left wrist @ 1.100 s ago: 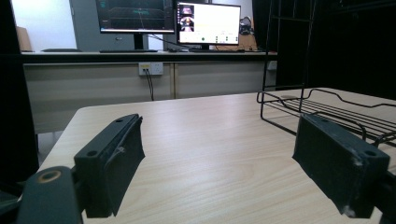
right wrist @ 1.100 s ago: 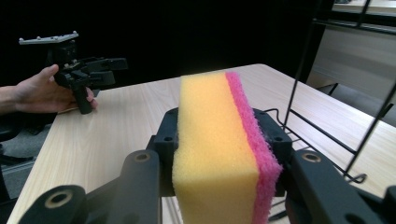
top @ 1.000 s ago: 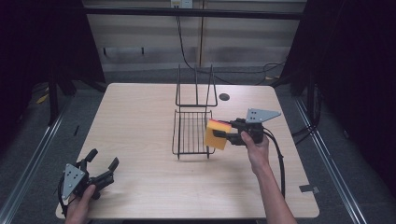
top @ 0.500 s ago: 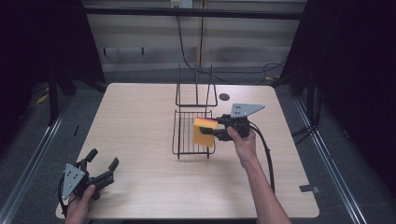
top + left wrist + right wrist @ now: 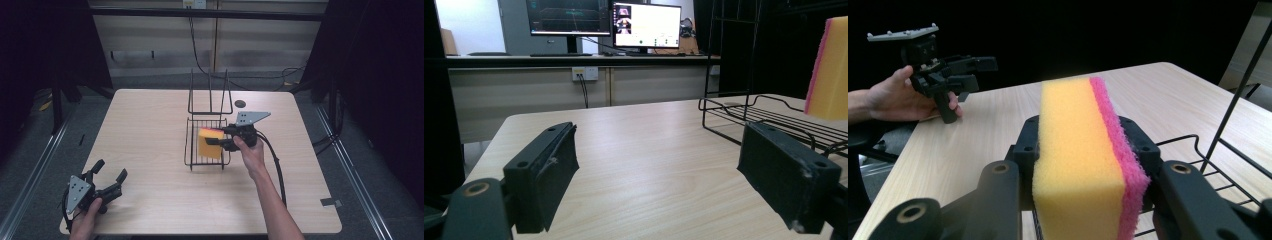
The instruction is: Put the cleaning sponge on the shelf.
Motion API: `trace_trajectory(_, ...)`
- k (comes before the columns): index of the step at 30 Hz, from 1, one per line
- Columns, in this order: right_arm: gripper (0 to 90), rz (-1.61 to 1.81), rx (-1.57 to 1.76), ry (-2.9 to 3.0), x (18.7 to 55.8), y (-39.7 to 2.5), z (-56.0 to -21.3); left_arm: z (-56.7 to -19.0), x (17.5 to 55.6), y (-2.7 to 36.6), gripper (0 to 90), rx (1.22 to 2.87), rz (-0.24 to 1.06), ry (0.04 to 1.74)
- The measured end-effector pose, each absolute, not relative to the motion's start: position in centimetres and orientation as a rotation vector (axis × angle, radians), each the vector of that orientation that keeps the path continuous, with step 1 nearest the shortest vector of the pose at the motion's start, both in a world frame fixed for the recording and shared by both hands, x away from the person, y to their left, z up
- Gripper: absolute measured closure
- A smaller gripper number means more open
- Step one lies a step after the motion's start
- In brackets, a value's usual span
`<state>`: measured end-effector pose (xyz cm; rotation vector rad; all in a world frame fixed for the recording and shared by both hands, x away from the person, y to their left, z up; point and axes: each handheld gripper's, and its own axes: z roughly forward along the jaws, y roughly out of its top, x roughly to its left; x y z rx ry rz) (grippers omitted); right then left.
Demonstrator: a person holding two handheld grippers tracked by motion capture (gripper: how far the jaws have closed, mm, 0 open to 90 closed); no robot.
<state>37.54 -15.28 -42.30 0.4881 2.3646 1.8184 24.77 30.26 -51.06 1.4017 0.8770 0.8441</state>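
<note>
Sponge (image 5: 210, 144) in right tongs (image 5: 214, 144), over rack (image 5: 190, 149)

Pale wood-grain desk (image 5: 150, 150), squarish with rounded corners, standing on a grey floor (image 5: 30, 165). Near its far edge, a small black disc (image 5: 240, 103) lying flat. At the right edge by the near corner, a short strip of grey tape (image 5: 331, 203). Along the floor on the left, a metal rail (image 5: 37, 165) running beside the desk. Dark curtains (image 5: 385, 75) at both sides. From the left gripper view, two lit monitors (image 5: 569, 15) side by side beyond the desk, above a pale cabinet front with a white wall socket (image 5: 585, 73) and a dark cable (image 5: 585, 92) hanging from it.
</note>
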Motion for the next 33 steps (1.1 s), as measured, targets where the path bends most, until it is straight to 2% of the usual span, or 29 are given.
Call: trace_trajectory(33, 59.9, 1.78, 0.5, 2.42, 38.4, -14.4, -43.7, -51.1, 24.8, 30.3, 15.6, 1.402, 0.843, 0.876)
